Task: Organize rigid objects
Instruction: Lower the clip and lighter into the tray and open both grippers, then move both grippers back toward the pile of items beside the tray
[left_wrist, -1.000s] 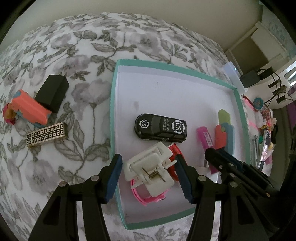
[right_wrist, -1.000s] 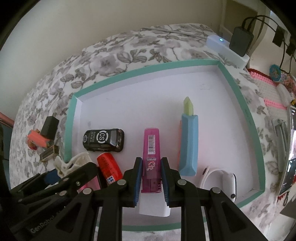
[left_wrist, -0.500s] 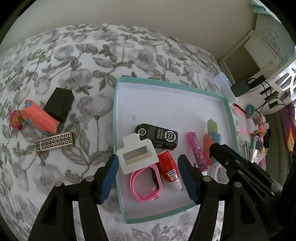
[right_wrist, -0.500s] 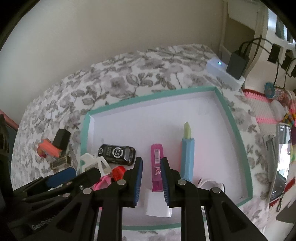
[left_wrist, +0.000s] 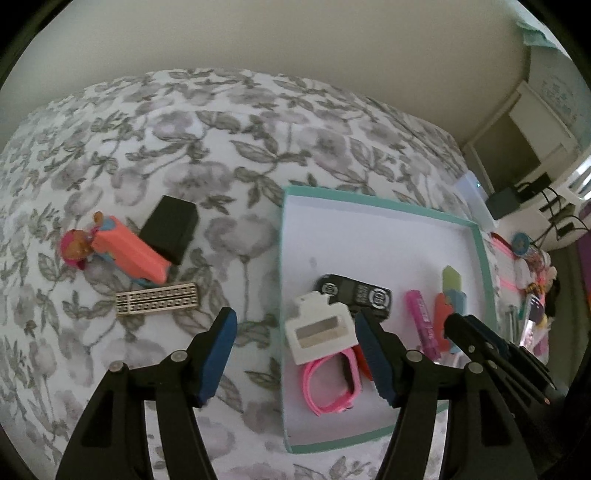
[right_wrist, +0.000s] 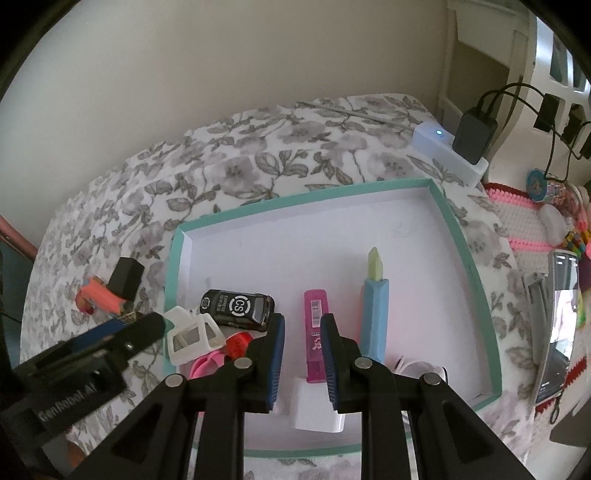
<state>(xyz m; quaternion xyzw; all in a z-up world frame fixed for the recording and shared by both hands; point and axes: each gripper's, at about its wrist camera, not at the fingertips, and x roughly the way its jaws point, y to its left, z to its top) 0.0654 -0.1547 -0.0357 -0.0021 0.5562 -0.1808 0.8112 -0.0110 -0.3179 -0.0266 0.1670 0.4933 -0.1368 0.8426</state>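
- Since a second ago both claws have lifted away from the teal-rimmed tray (right_wrist: 458, 236); the left claw (left_wrist: 295, 358) has just been opening and has let go of the white clip (left_wrist: 319, 332), which now lies in the tray's lower left corner on the pink watch strap (left_wrist: 332, 384).
- Left claw: spread wide, nothing between its pads, hanging over the tray's left rim.
- Right claw (right_wrist: 302, 363): drawn as narrow as it goes, gripping nothing; the magenta tube (right_wrist: 316, 332) lies on the tray floor below its gap.
- Mid tray: black toy car (right_wrist: 236, 306), blue-and-green marker (right_wrist: 375, 306).
- Farther left, on the floral bedspread (left_wrist: 221, 129): patterned bar (left_wrist: 157, 297), orange toy (left_wrist: 125, 251), black box (left_wrist: 170, 229).
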